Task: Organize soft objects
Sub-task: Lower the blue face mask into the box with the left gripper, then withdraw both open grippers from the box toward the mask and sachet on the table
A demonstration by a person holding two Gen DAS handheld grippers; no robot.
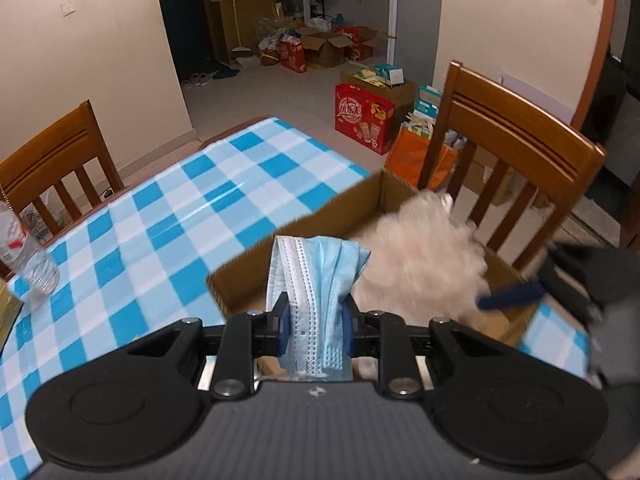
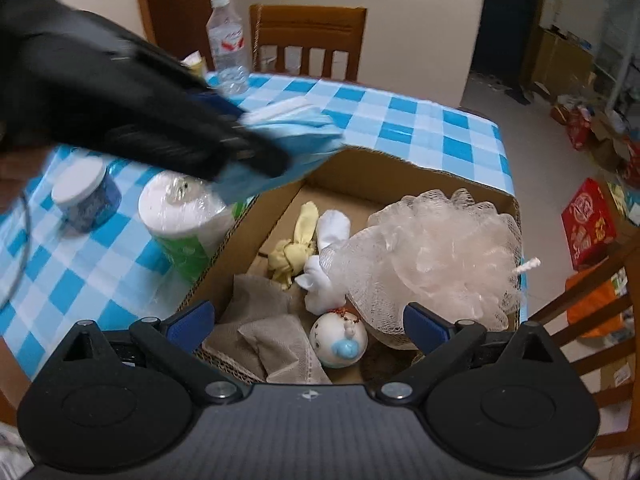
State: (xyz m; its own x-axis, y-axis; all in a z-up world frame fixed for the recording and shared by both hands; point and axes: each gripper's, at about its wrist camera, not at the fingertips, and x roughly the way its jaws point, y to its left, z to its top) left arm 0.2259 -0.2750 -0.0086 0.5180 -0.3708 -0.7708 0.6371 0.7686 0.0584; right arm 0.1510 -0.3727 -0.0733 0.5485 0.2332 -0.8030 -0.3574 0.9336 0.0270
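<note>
Blue face masks [image 1: 316, 280], a small bunch of them, sit clenched between the left gripper [image 1: 316, 326] pads, hanging folded over the near wall of the cardboard box [image 1: 248, 264]. In the right wrist view the same gripper comes in blurred from the upper left with the masks over the box's far-left corner, so they look about to go in but are not dropped yet.

Right gripper [image 2: 310, 320] is released, jaws wide, nothing between the pads. It hovers over the box just in front of the peach mesh bath pouf [image 2: 444, 256], which lies in the right half of the box and looks just deposited.

Already in the box:
- yellow knotted cloth [image 2: 294, 252], toward the back
- white sock-like cloth [image 2: 326, 252], touching the pouf's left edge
- grey mesh fabric [image 2: 268, 328], near-left corner
- small round white doll head [image 2: 338, 338] with a blue pacifier, near wall, half under the pouf

Outside, on the blue-checked tablecloth [image 2: 400, 120]: wrapped tissue roll [image 2: 184, 220] touching the box's left wall, white-lidded jar [image 2: 86, 196] further left, water bottle [image 2: 226, 48] at the far edge. The roll may count as soft; can't tell if it's in scope. Jar and bottle are not.

Judgement: mostly done. Left: release the masks, possibly the roll.
</note>
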